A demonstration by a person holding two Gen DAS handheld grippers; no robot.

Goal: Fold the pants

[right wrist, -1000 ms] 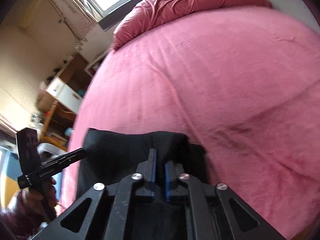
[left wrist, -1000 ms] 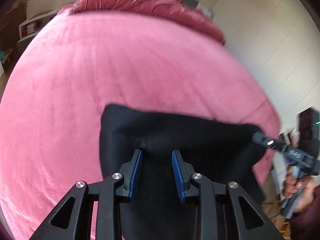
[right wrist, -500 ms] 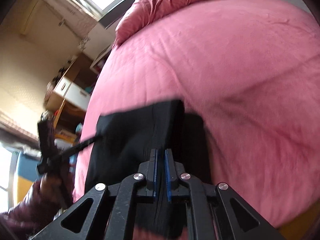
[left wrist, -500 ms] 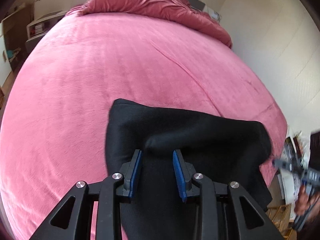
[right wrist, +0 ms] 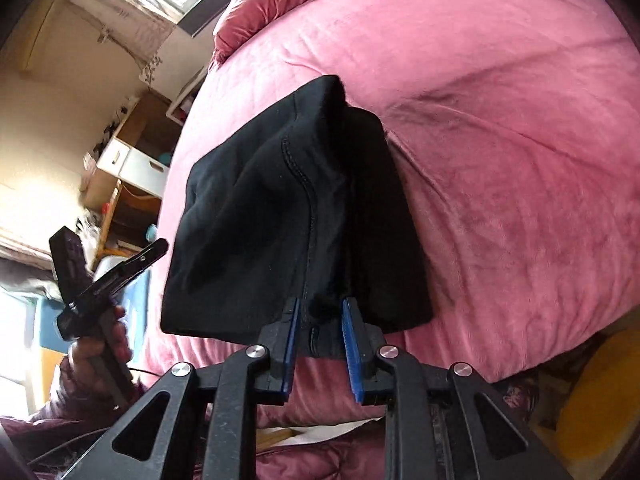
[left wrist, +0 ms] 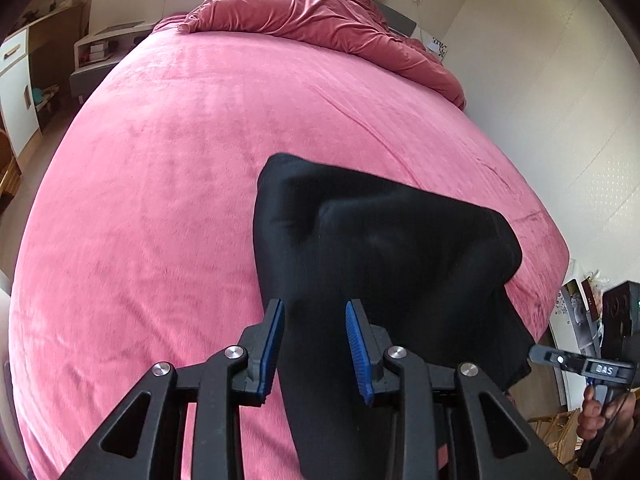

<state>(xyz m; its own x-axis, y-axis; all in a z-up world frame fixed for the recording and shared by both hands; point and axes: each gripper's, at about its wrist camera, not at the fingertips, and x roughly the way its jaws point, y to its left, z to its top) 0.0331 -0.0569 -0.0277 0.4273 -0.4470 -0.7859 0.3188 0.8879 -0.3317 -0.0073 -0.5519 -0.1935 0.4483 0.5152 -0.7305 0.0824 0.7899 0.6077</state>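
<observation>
Black pants (left wrist: 384,248), folded into a thick rectangular bundle, lie on the pink plush bedspread (left wrist: 168,184) near the foot edge of the bed, toward its right corner in the left wrist view. A stitched seam runs down the top layer in the right wrist view (right wrist: 300,184); the lower layer sticks out past the upper one on the right side. Left gripper (left wrist: 315,350): jaws parted, blue pads either side of the near edge of the fabric, cloth passing between them without being pinched. Right gripper (right wrist: 319,346): jaws likewise apart, the near hem of the pants sitting in the gap, pads not pressed on it. Each gripper shows in the other's view, held off the bed edge by a hand (right wrist: 100,344), clear of the bundle. Bunched pink duvet (left wrist: 320,24) heaped at the head end of the bed. White cabinet (left wrist: 16,80) beside the bed's left edge. Cream wall (left wrist: 552,92) along the right edge.
</observation>
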